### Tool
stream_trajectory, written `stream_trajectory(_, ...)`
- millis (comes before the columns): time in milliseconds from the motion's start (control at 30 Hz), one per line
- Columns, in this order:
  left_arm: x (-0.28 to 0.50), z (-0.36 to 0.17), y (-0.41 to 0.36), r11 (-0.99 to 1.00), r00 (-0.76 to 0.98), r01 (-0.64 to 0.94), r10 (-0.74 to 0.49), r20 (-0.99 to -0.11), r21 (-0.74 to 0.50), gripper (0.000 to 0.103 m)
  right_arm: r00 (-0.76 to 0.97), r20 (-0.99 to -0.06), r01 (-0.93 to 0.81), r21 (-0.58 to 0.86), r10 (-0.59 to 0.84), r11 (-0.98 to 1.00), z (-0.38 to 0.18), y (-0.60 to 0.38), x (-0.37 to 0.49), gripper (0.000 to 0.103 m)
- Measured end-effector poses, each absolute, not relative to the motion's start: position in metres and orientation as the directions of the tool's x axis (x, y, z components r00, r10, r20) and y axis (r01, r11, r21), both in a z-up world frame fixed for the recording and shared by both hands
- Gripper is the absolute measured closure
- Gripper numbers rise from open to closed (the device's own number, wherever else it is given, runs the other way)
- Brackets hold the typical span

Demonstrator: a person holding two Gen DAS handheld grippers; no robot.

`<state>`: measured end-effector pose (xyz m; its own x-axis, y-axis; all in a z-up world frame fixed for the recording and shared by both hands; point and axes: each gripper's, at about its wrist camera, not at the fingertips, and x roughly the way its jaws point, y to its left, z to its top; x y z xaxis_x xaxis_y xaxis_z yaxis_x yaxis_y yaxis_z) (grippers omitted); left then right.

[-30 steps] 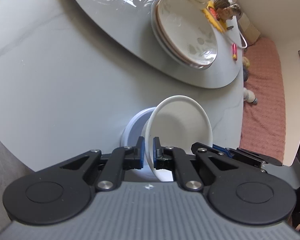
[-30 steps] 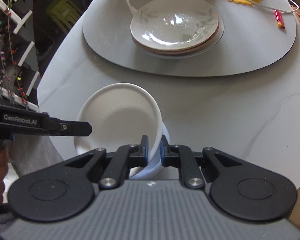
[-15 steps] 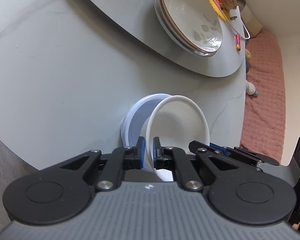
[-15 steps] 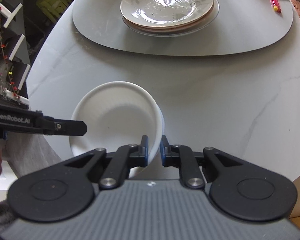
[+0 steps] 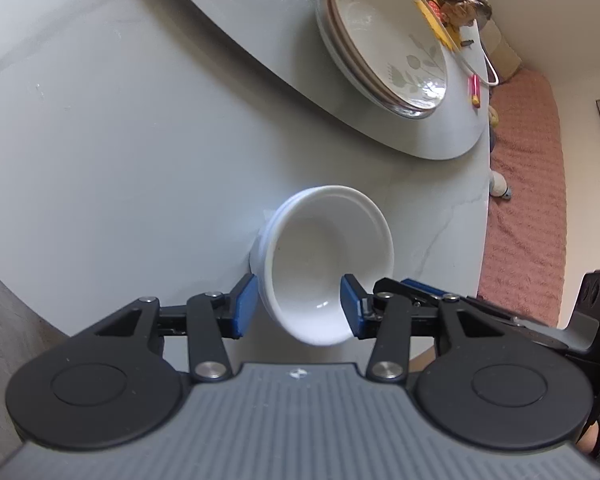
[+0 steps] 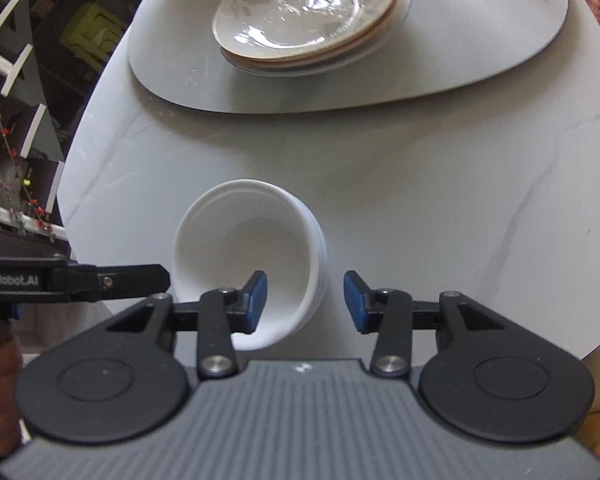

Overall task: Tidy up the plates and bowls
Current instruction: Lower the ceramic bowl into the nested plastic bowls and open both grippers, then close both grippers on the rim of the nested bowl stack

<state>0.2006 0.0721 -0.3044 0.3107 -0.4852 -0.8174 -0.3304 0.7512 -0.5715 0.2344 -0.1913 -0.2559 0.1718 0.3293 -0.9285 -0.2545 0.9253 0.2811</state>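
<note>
Pale marble counter [image 6: 420, 184] carries nested white ceramic bowls [image 6: 244, 256] at centre frame. Left claw [image 5: 298, 306] and right claw [image 6: 305, 300] both stand apart, gripping nothing. Stacking step judged complete; next, withdraw clear.

— What blocks you ahead?
— The nested bowls [image 6: 252, 256] sit close in front of you, the plate stack [image 6: 304, 20] well beyond.
— And between?
— Bare table [image 6: 420, 168] lies between them and to your right.
</note>
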Motion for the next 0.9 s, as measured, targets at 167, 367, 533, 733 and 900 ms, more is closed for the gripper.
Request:
stream_trajectory(167, 0.206, -0.318, 0.073, 0.729, 0.326, -0.332, -0.506, -0.798, -0.598, 0.052, 0.146, -0.923, -0.157, 0.334, 0.357, 0.929, -0.270, -0.201, 0.239, 0.058)
stream_trajectory(367, 0.214, -0.334, 0.074, 0.689, 0.318, -0.349, -0.550, -0.772, -0.635, 0.052, 0.101, -0.914, -0.070, 0.388, 0.394, 0.919, -0.291, -0.204, 0.242, 0.059)
stream_trajectory(533, 0.226, -0.344, 0.078, 0.666, 0.310, -0.363, -0.573, -0.758, -0.652, 0.052, 0.096, -0.902, -0.027, 0.421, 0.422, 0.907, -0.299, -0.209, 0.242, 0.058)
stream_trajectory(733, 0.229, -0.351, 0.073, 0.680, 0.290, -0.362, -0.568, -0.770, -0.638, 0.052, 0.075, -0.898, -0.007, 0.434, 0.434, 0.901, -0.305, -0.210, 0.242, 0.058)
stream_trajectory(900, 0.228, -0.355, 0.071, 0.685, 0.310, -0.362, -0.551, -0.774, -0.632, 0.052, 0.056, -0.893, -0.013, 0.446, 0.446, 0.895, -0.309, -0.210, 0.244, 0.058)
